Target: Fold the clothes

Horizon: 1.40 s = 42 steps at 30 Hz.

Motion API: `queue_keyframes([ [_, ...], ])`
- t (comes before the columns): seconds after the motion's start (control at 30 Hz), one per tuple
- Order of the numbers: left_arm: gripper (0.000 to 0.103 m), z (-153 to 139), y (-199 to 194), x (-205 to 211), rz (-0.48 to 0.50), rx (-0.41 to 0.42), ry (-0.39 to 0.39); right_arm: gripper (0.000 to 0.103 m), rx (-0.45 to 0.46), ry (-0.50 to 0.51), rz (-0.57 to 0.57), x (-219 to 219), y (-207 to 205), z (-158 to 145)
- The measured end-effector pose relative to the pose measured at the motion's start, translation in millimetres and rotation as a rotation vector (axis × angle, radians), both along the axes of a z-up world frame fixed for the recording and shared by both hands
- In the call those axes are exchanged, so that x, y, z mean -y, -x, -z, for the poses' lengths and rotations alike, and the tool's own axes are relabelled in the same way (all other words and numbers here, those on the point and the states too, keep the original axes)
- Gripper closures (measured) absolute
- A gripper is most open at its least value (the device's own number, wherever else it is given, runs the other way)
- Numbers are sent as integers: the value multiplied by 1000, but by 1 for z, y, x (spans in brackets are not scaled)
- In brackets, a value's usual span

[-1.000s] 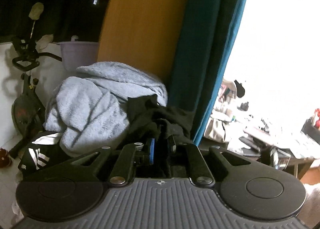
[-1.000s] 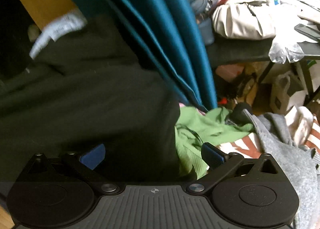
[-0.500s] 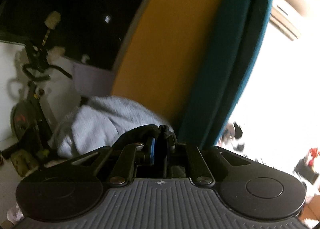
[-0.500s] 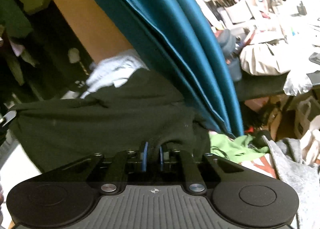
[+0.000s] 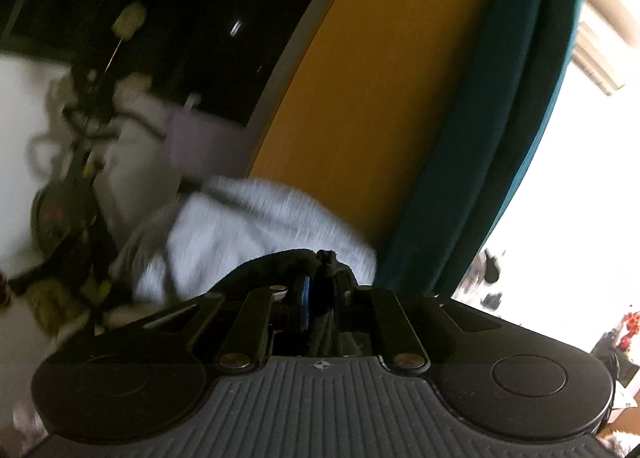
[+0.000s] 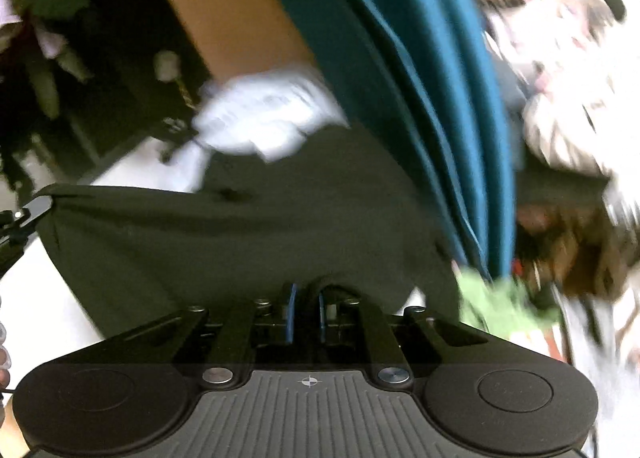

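A black garment (image 6: 224, 242) hangs stretched across the right wrist view, held up between both grippers. My right gripper (image 6: 307, 312) is shut on a fold of its top edge. At the far left of that view my left gripper (image 6: 28, 214) pinches the garment's other corner. In the left wrist view my left gripper (image 5: 320, 290) is shut on a bunched bit of the black garment (image 5: 280, 262), whose remainder drops out of sight below the fingers.
A pale grey fleece (image 5: 248, 226) lies heaped behind. A teal curtain (image 5: 492, 138) hangs beside an orange panel (image 5: 380, 78). An exercise bike (image 5: 72, 186) stands at left. A green garment (image 6: 496, 302) and a cluttered desk (image 6: 568, 98) sit at right.
My right gripper went from open to shut on the black garment and rose with it. Both grippers lifted, so the garment came off the pile and now hangs spread between them.
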<state>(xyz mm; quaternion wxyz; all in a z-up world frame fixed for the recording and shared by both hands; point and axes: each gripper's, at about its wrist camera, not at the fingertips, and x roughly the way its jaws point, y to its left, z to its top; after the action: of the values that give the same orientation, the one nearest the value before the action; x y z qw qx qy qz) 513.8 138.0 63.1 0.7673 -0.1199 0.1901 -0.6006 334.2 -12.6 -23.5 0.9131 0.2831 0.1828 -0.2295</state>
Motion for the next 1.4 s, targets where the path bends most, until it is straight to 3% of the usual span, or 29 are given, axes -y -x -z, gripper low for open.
queue_keyframes([
  [0.3,92,-134,-26,-26,-56,225,317,97,309,263,-130,1,-71,-163],
  [0.37,92,-148,-29,-29,-86,283,342,97,366,287,-141,2,-81,-185],
  [0.47,92,-146,-37,-23,-111,310,323,97,381,300,-161,11,-99,-195],
  [0.6,92,-105,-54,1,-106,264,172,97,268,273,-191,16,-125,-164],
  [0.8,92,20,-86,66,-52,98,-217,97,-31,185,-201,27,-164,-60],
  [0.9,92,73,-87,88,2,43,-340,96,-151,161,-198,29,-169,-15],
  [0.93,91,87,-85,95,31,19,-371,90,-175,160,-196,27,-170,-7],
  [0.97,90,101,-84,101,60,-5,-402,78,-183,163,-194,27,-168,-4],
  [1.0,89,111,-73,100,79,-18,-423,70,-181,166,-189,27,-163,-3],
  [1.03,88,116,-69,103,92,-29,-436,49,-178,168,-183,28,-156,-3],
  [1.07,88,120,-66,107,104,-40,-448,36,-168,168,-178,28,-146,-4],
  [1.13,83,121,-67,110,115,-60,-451,34,-139,163,-177,29,-118,-9],
  [1.23,57,114,-68,112,144,-83,-447,28,-141,137,-140,27,-76,-6],
  [1.3,35,113,-63,112,158,-67,-442,28,-175,93,-111,22,-47,11],
  [1.4,28,108,-51,107,155,-41,-433,28,-261,-9,-47,12,-6,52],
])
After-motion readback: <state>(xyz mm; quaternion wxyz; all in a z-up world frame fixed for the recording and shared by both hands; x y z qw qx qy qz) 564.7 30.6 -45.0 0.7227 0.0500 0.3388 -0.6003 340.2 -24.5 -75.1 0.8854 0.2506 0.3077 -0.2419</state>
